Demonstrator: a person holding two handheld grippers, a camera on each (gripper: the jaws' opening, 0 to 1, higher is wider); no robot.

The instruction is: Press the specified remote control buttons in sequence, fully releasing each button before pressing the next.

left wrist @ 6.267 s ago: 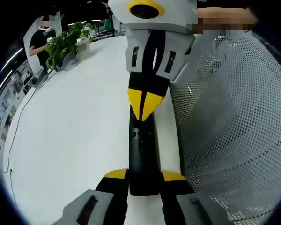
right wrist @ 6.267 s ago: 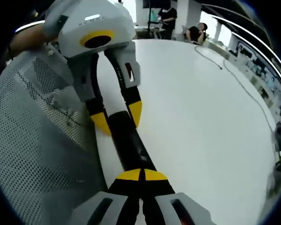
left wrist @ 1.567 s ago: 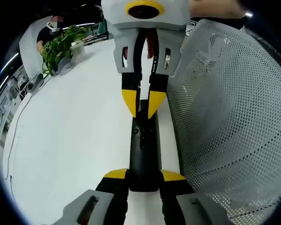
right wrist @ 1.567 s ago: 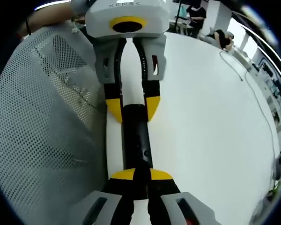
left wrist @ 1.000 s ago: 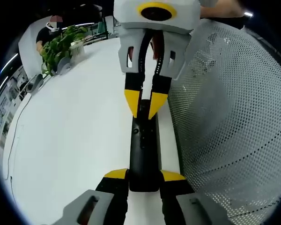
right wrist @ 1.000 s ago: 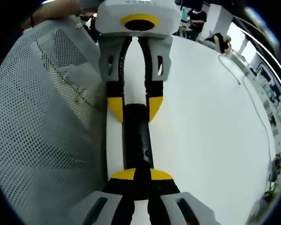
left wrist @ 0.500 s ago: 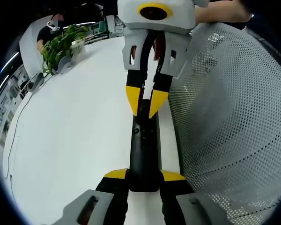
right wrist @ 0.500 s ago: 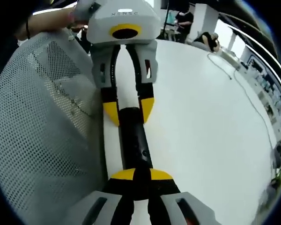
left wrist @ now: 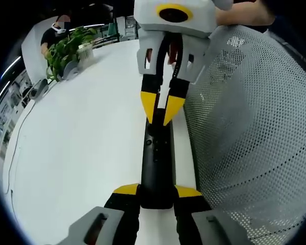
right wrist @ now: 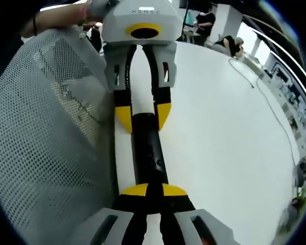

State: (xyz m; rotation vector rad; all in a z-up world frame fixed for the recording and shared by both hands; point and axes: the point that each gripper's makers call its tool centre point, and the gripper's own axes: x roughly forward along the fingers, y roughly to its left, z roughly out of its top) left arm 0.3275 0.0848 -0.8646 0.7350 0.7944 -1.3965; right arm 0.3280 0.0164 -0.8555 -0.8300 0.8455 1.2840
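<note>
A long black remote [left wrist: 156, 163] lies on the white table [left wrist: 81, 143], pointing away from me. My left gripper [left wrist: 157, 192] is shut on its near end, one yellow-tipped jaw on each side. My right gripper [left wrist: 160, 113] comes down from the top of the left gripper view, its yellow tips almost together on the remote's far part, just above a small button. In the right gripper view my right gripper [right wrist: 154, 190] is shut, tips resting on top of the remote [right wrist: 148, 150]. Beyond it, the left gripper [right wrist: 143, 115] clamps the far end.
A person's white mesh garment [left wrist: 245, 132] bulges close beside the remote; in the right gripper view the garment [right wrist: 46, 132] is on the left. A potted plant [left wrist: 66, 48] stands at the table's far corner. A thin cable [right wrist: 268, 99] crosses the table. People [right wrist: 209, 20] sit beyond.
The left gripper still holds the remote. The right gripper has shifted slightly sideways over the remote's far part and tilted a little. The remote has not moved.
</note>
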